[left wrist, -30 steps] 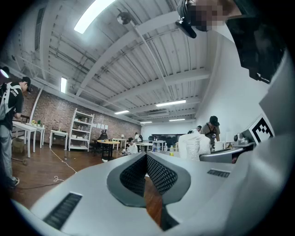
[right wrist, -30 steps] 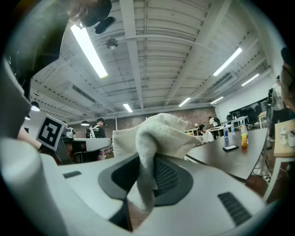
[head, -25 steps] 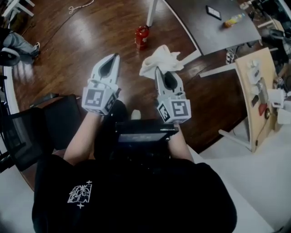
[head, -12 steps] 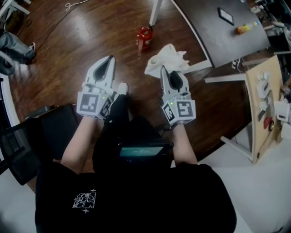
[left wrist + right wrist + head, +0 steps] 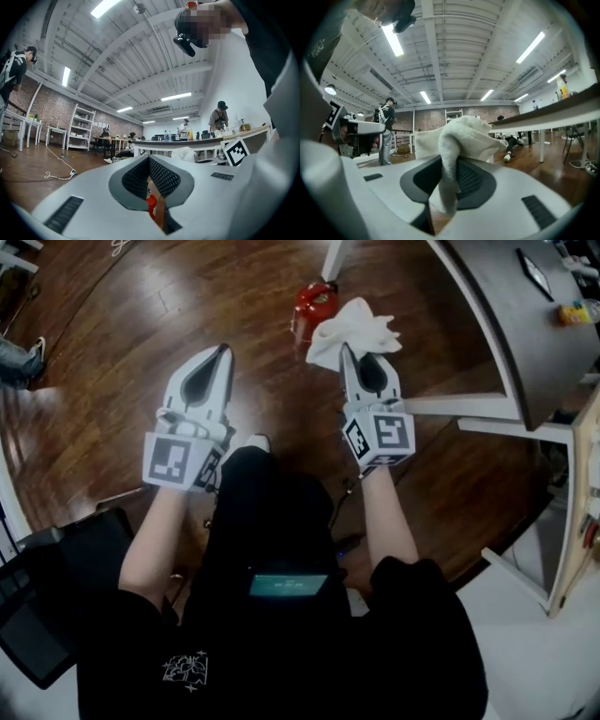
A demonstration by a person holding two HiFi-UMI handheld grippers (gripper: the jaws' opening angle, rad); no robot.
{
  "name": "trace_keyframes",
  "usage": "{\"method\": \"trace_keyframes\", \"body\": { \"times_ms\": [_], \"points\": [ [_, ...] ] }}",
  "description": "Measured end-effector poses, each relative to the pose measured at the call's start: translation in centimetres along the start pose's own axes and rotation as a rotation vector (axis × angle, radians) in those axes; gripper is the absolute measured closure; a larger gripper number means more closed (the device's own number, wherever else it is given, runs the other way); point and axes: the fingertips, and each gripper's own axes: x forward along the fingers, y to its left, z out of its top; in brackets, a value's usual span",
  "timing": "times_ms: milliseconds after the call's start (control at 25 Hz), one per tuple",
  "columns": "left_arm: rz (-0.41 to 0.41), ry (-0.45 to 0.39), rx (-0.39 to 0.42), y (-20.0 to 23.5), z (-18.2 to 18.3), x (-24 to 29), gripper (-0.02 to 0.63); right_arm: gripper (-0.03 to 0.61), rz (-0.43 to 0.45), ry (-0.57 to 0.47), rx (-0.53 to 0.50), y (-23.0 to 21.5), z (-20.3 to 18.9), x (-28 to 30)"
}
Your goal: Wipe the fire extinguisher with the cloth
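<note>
Seen from the head, a person in black is standing on a dark wood floor [image 5: 169, 296], holding a pair of tongs in each hand. The right tongs [image 5: 350, 354], in the upper middle of the frame, are clamping a crumpled white cloth [image 5: 354, 326], which is bunching out past their tips. Just to the upper left of the cloth, a red extinguisher [image 5: 312, 304] is sitting on the floor with the cloth overlapping its edge; whether the two are touching is unclear. The left tongs [image 5: 222, 351], left of centre, are pointing up the frame with their jaws closed on nothing, apart from the extinguisher. In the left gripper view, a sliver of the extinguisher is showing through the gap behind the shut tips. A dark table [image 5: 511, 324] is filling the upper right corner.
</note>
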Motion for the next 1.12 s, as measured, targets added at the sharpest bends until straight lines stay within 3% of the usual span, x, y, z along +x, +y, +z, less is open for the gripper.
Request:
{"method": "trace_keyframes", "body": {
  "times_ms": [240, 400, 680, 1120],
  "points": [
    [-0.036, -0.062, 0.03, 3.5, -10.7, 2.7, 0.611, 0.48, -0.004, -0.006, -0.012, -3.8, -13.1, 10.2],
    [-0.029, -0.074, 0.045, 4.8, -14.5, 2.6, 0.611, 0.48, -0.011, 0.001, -0.026, -5.4, -17.9, 14.6],
    [0.022, -0.053, 0.051, 6.1, -18.7, 3.1, 0.611, 0.48, -0.039, -0.015, -0.012, -7.5, -19.9, 17.8],
    [0.031, -0.047, 0.036, 5.4, -20.3, 4.5, 0.611, 0.479, -0.046, -0.03, -0.003, -8.5, -20.6, 19.3]
  ]
}}
